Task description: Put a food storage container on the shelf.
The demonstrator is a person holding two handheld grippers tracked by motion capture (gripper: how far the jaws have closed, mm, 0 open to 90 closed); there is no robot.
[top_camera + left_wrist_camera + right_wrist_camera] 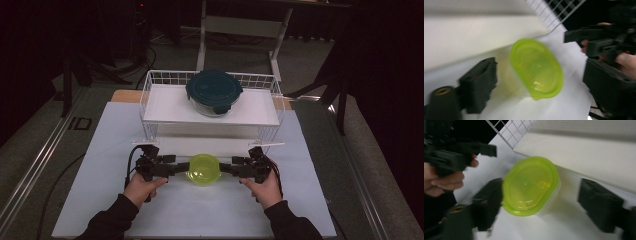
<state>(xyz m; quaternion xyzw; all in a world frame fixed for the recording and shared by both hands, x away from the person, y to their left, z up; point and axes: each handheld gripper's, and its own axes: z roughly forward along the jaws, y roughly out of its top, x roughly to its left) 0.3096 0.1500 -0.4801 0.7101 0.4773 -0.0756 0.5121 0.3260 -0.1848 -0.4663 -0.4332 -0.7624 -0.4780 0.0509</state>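
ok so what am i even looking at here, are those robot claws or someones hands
They are a person's hands, each holding a hand-held tool with two black jaws: the left gripper and the right gripper. The wide picture comes from a camera above the table; the two close pictures come from cameras riding on the grippers. Between both grippers sits a small container with a lime-green lid. Both sets of jaws stand open around it, gripping nothing. Behind, a white wire rack holds a glass bowl with a dark teal lid.

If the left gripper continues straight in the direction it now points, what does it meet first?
Most likely the green-lidded container: the left gripper points at it across the table, jaws open, close beside it. Beyond it is the right gripper.
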